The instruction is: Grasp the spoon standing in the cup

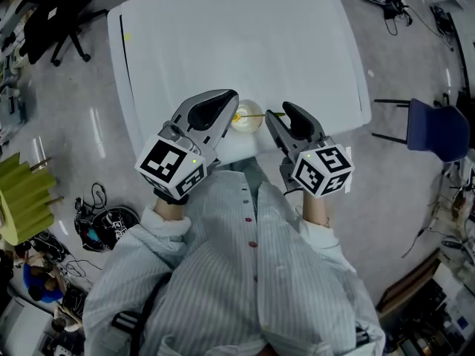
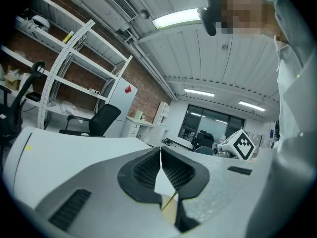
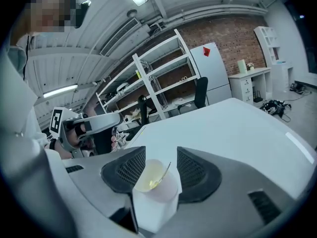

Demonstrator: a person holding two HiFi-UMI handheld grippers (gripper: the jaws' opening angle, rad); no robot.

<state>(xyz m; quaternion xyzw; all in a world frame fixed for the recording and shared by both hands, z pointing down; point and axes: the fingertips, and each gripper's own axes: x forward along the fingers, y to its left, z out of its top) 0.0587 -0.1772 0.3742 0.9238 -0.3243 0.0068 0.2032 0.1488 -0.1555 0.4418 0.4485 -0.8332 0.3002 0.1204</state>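
Note:
A small white cup (image 1: 246,122) stands near the front edge of the white table (image 1: 223,35), with a thin yellow spoon (image 1: 254,113) leaning in it. In the right gripper view the cup (image 3: 153,202) shows between the jaws of my right gripper (image 3: 156,165), which is open; the pads do not press on it. The spoon (image 3: 159,176) rests in the cup with its handle free. My left gripper (image 1: 231,111) hovers just left of the cup. Its jaws (image 2: 161,152) are shut tip to tip with nothing held, and the spoon handle (image 2: 169,200) shows below them.
A blue chair (image 1: 434,128) stands right of the table and a black office chair (image 1: 56,13) at the far left. Cables and gear (image 1: 104,225) lie on the floor at left, beside a yellow-green object (image 1: 22,195). Metal shelves (image 3: 163,78) line the brick wall.

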